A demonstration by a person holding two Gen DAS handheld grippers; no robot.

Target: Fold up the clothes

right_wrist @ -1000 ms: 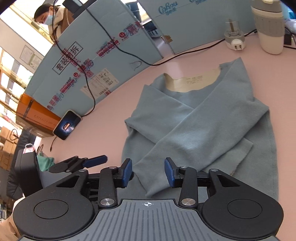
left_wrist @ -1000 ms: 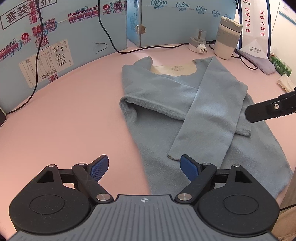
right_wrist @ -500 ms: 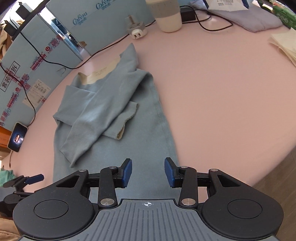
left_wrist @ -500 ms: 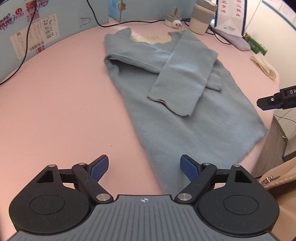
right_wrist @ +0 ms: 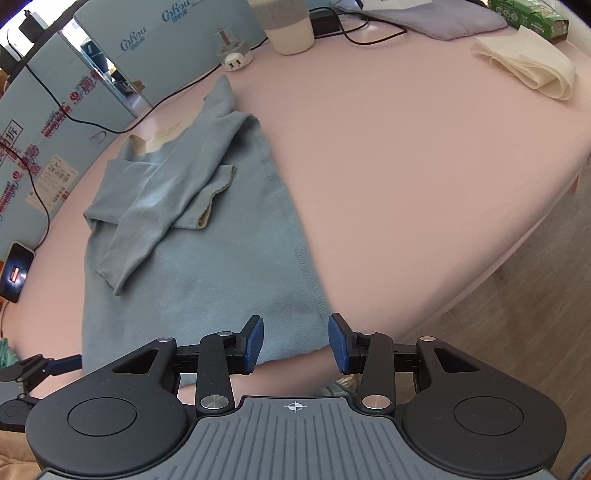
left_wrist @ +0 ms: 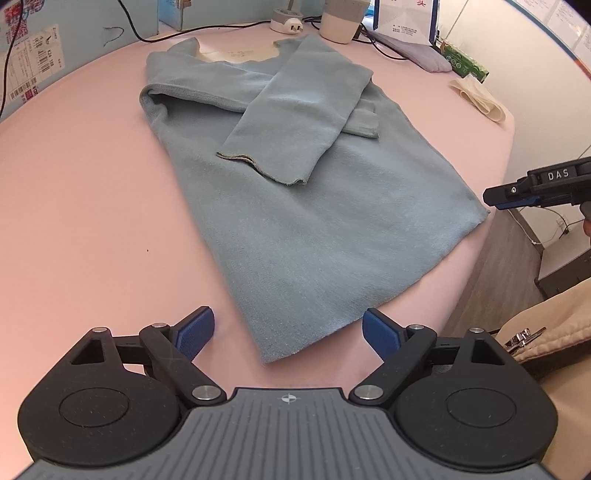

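Both sleeves folded, hem fold yet to come

Two sleeves of the blue top (left_wrist: 295, 206) already lie crossed over its chest, so the sideways folds look done; the body lies full length on the pink table (left_wrist: 74, 206) and the bottom-up fold remains. At the hem's left corner the left gripper (left_wrist: 288, 334) has just been opening its jaws; they stand wide, pads clear of the cloth, with the corner between them. At the hem's right corner the right gripper (right_wrist: 295, 341) hovers part-open, holding nothing, the corner lying below its jaws. How high either pad sits above the fabric is hard to judge. The table's near edge is hidden behind the gripper bodies, and the cup (right_wrist: 290, 27) at the back is cut off
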